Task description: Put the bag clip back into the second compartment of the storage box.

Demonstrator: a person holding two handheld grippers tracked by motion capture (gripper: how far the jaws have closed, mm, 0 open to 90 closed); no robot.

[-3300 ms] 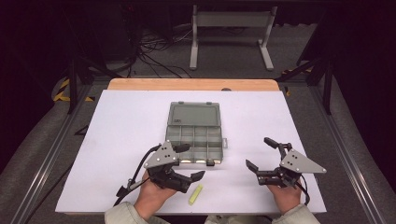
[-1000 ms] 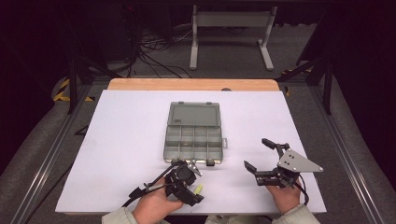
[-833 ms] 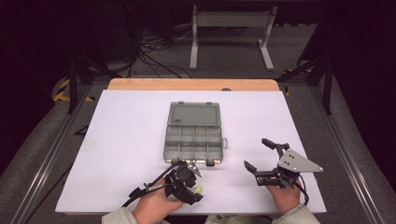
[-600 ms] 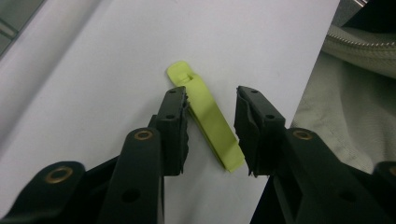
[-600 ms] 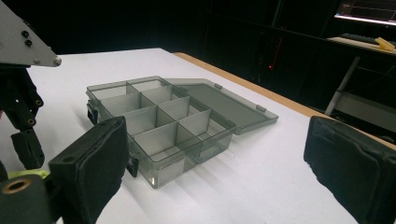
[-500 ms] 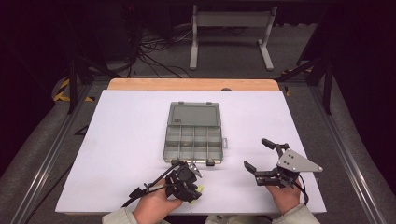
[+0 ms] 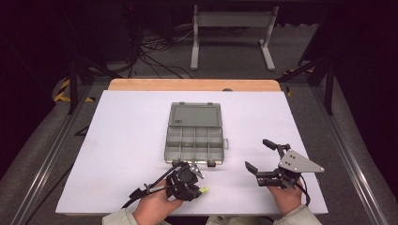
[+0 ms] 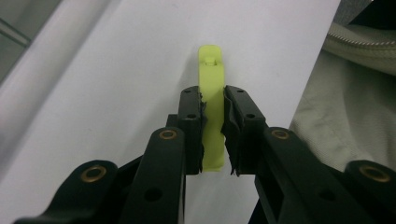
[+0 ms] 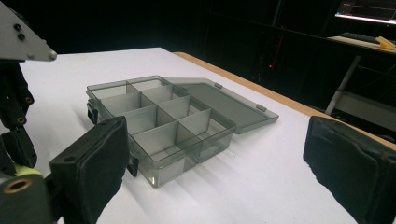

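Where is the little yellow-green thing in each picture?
High view: the yellow-green piece peeks out at the bottom middle, at the tip of the left gripper.
Left gripper view: it sits in the middle, between the two black fingers, on the white table.
Right gripper view: a bit of yellow-green at the bottom left edge may be it; I cannot tell.
Shared landmark: the white table.

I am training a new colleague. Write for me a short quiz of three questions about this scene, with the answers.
1. True or false: the lid of the grey compartment box is closed.
2. What lies between the jaws of the left gripper?
3. The right gripper is: A) open, B) shut on a box.

Key
1. False, the lid lies open.
2. A yellow-green plastic strip on the white table.
3. A.
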